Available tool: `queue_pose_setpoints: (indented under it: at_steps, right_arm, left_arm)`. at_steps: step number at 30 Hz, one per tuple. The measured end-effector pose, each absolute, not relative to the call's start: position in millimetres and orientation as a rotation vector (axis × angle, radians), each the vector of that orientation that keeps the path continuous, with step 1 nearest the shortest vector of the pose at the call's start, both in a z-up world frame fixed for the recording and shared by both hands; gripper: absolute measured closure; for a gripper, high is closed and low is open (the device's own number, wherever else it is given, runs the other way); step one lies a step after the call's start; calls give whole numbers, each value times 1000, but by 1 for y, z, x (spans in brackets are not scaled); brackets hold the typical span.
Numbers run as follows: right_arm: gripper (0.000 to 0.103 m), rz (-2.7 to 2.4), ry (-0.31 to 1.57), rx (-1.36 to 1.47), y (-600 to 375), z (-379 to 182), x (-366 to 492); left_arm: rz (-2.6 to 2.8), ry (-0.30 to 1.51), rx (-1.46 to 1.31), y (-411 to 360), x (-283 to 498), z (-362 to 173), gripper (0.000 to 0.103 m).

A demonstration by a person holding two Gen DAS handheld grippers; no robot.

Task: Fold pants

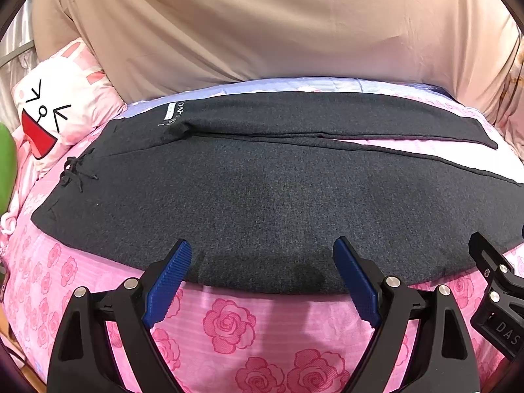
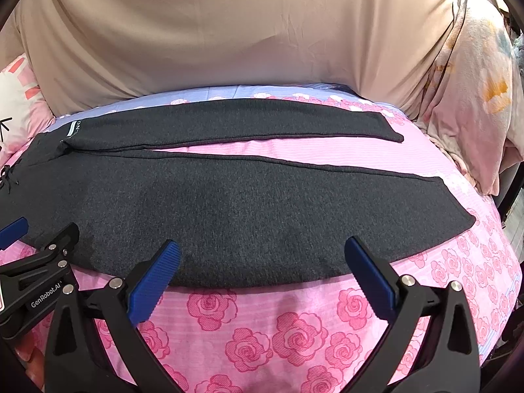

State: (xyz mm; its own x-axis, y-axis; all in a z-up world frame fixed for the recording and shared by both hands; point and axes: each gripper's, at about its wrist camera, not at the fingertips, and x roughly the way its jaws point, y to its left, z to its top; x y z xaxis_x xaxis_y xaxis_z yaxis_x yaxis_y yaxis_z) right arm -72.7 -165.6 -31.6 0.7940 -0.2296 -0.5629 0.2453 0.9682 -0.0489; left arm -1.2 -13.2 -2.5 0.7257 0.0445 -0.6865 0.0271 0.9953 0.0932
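Observation:
Dark grey pants (image 1: 262, 193) lie flat on a pink rose bedsheet (image 1: 229, 324), waistband with drawstring at the left, both legs running right and split apart. They also show in the right wrist view (image 2: 249, 203), cuffs at the right. My left gripper (image 1: 262, 252) is open and empty, its blue pads just over the near edge of the near leg. My right gripper (image 2: 262, 252) is open and empty over the same near edge, further right. Each gripper shows at the edge of the other's view.
A beige cloth (image 1: 262, 23) hangs behind the bed. A pink cartoon pillow (image 1: 55, 111) lies at the far left. A crumpled pink and orange blanket (image 2: 475, 98) sits at the far right. Bare bedsheet (image 2: 262, 327) lies in front of the pants.

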Motion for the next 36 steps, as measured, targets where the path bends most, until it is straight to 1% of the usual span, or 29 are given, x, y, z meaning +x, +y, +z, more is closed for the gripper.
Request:
queue_pose_setpoints:
  at_steps: [36]
  right_arm:
    - [5,-255,611,27,-166,-32,-71]
  left_arm:
    - [11,766,102,-16,0,-3,17]
